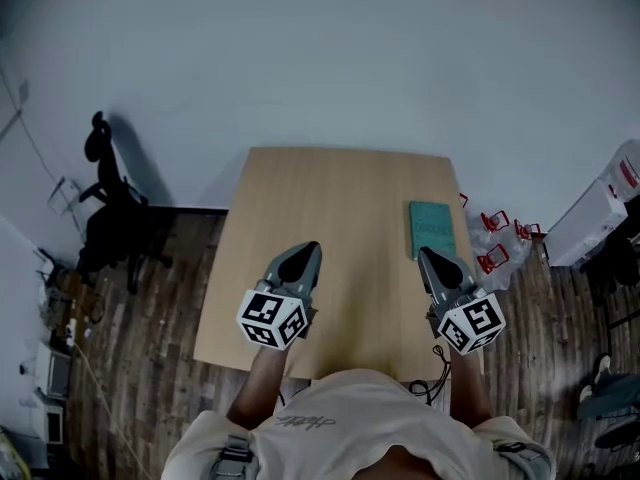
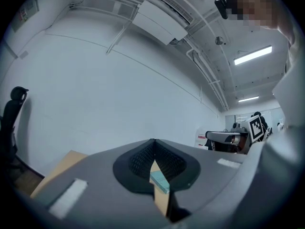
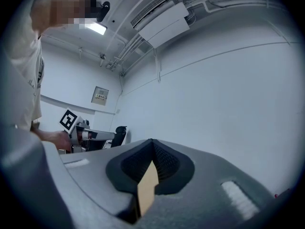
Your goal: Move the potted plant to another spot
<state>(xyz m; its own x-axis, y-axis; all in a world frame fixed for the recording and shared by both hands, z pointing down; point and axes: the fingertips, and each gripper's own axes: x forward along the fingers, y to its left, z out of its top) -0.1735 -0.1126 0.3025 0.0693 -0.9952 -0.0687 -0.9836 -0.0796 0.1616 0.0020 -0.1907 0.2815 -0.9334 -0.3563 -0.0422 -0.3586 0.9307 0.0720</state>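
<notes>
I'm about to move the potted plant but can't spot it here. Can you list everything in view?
table: one, light wood, centre of the head view
book: one, teal, flat on the table near its right edge
office chair: one, black, on the floor left of the table
red-framed items: several, red and clear, on the floor right of the table; too small to identify
white box: one, far right
potted plant: none in view
left gripper: one, grey, over the table, jaws shut, empty
right gripper: one, grey, just below the book, jaws shut, empty
</notes>
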